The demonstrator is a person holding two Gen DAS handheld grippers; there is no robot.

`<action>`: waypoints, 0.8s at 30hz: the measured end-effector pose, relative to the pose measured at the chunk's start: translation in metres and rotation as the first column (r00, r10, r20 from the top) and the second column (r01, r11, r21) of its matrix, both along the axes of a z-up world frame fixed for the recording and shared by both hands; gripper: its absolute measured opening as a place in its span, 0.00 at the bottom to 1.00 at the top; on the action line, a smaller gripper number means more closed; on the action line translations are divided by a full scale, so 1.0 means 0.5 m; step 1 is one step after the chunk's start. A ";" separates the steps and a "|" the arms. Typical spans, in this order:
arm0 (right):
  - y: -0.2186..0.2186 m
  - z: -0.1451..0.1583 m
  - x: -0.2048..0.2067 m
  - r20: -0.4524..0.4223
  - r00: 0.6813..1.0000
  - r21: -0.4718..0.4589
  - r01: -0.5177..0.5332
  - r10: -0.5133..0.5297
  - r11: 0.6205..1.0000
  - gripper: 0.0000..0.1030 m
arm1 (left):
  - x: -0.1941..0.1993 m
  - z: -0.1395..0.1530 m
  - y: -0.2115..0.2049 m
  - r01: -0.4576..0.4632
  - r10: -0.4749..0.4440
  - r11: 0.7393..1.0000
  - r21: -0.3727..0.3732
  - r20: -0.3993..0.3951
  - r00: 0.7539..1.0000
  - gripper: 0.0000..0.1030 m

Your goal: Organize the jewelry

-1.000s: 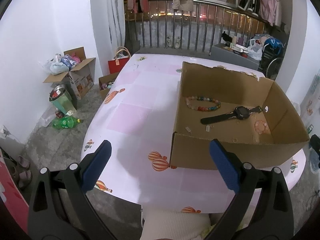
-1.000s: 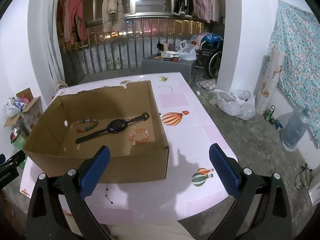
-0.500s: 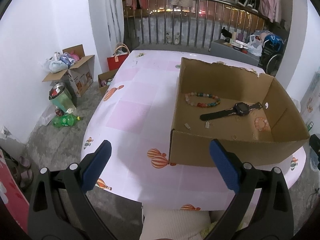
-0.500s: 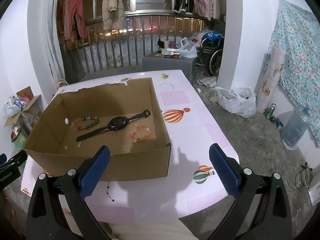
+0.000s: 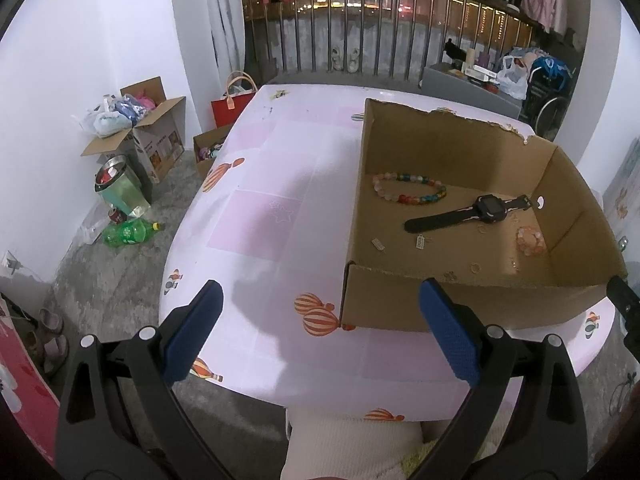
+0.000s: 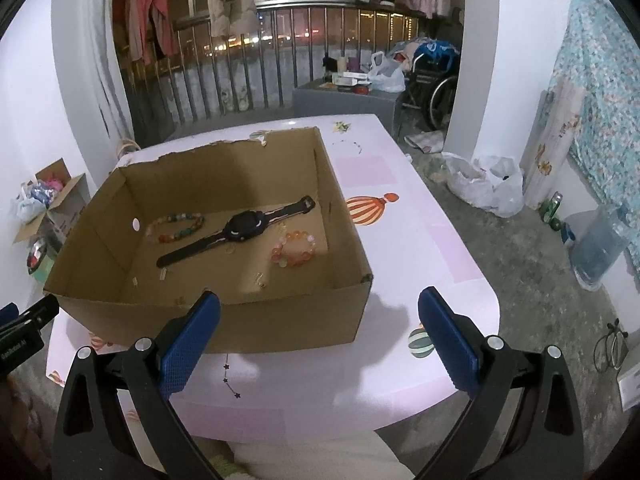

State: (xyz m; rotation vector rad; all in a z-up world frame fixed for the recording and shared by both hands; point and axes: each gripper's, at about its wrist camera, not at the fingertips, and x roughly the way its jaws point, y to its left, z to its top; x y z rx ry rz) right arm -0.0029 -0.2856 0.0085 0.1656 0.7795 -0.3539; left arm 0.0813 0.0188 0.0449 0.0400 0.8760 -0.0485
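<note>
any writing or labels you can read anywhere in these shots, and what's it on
No text reads clearly.
Left gripper body, edge of the right wrist view: small white lettering, too blurred to quote.
Cardboard carton on the floor: printed pictures and marks, too small to read.
Green bottle: label pattern only, unreadable.
Watch in the cardboard box: dark face, nothing shows.
Tablecloth: only balloon and star pictures, no words.

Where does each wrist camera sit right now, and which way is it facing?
Left wrist: behind the open left gripper, off the table's near left corner, facing the brown cardboard box; a cream sleeve shows below.
Right wrist: behind the open right gripper, at the box's near right corner, facing the balcony railing.
Shared: the box, black smartwatch, multicoloured bead bracelet, orange bead bracelet.
</note>
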 end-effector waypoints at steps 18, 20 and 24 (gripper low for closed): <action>0.014 0.002 0.014 -0.015 1.000 0.009 -0.012 0.012 1.000 0.94 | 0.002 0.001 -0.001 0.011 -0.011 1.000 0.002 -0.009 1.000 0.92; 0.012 0.005 0.014 -0.009 1.000 0.005 -0.010 0.011 1.000 0.94 | 0.000 0.003 -0.001 0.013 -0.013 1.000 0.001 -0.004 1.000 0.92; 0.012 0.010 0.008 0.000 1.000 0.001 -0.010 0.010 1.000 0.94 | -0.004 0.008 -0.001 0.017 -0.017 1.000 0.000 0.003 1.000 0.92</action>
